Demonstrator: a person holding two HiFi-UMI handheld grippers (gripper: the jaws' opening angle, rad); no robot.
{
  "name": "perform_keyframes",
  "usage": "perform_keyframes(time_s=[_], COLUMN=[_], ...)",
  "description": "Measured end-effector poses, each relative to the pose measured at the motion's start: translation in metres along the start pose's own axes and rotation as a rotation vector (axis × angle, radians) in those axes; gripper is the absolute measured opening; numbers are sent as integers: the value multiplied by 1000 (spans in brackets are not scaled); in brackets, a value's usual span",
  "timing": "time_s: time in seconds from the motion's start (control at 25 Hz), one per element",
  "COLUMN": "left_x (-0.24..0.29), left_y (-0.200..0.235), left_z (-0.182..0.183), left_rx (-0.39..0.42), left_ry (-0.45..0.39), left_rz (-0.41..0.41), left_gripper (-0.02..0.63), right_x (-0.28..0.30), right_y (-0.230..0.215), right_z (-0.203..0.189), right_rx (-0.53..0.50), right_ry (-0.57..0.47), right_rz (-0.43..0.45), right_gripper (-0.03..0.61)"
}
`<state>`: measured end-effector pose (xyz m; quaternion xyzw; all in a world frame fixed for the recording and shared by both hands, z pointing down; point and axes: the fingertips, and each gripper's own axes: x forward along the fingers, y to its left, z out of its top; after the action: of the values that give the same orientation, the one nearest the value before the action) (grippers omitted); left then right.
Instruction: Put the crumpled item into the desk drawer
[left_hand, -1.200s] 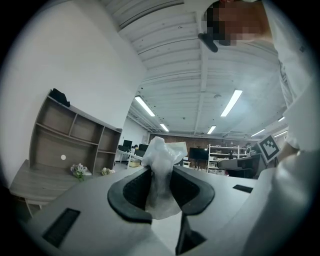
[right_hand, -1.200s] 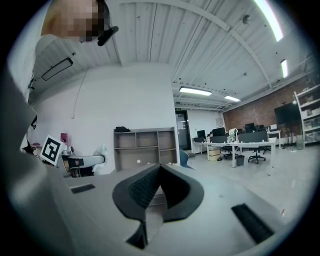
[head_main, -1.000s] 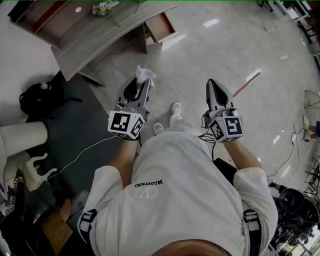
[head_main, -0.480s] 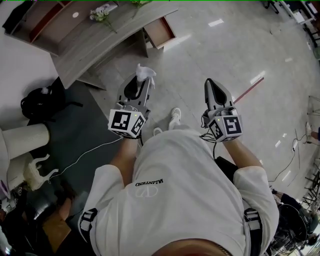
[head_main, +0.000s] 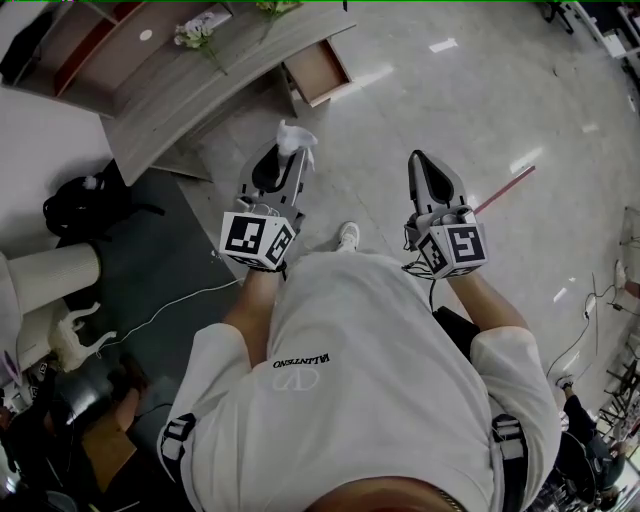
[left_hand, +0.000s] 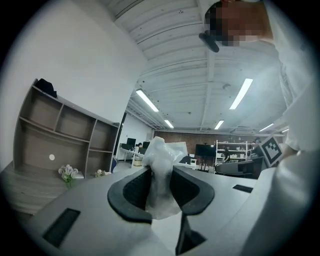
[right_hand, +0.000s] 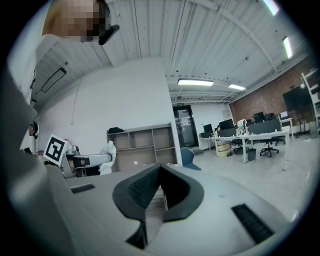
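Walking is bringing the drawer (head_main: 317, 72) closer at twelve o'clock.
Delivery pending: left gripper (head_main: 291, 152) is pinching the crumpled item (head_main: 296, 137), right gripper (head_main: 416, 160) riding closed, empty.

White crumpled item (head_main: 294, 138) (thin, tissue-like), upright, pinched in left tongs (head_main: 288, 158) — desk drawer (head_main: 316, 72) open, well apart

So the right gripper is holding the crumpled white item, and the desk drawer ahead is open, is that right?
Not quite. The left gripper holds the crumpled white item, pinched between its jaws, as the left gripper view shows. The right gripper is shut and empty. The desk drawer ahead is indeed open.
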<state>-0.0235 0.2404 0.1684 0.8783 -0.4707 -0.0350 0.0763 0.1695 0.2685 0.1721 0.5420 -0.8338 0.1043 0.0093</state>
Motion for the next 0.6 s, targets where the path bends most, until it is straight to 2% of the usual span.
perform_keyframes(time_s=[0.28,0.6], left_x=[24,44], left_y=[0,29], left_z=[1,-12], left_rx=[8,-21], left_ry=[15,35], left_rz=[8,11], left_gripper=[101,101], right_x=[18,49], right_y=[-21,-28], right_z=[6,-4], right_rx=[-10,-15], right_ry=[-5,33], right_rz=[12,-4], right_gripper=[-2,-2])
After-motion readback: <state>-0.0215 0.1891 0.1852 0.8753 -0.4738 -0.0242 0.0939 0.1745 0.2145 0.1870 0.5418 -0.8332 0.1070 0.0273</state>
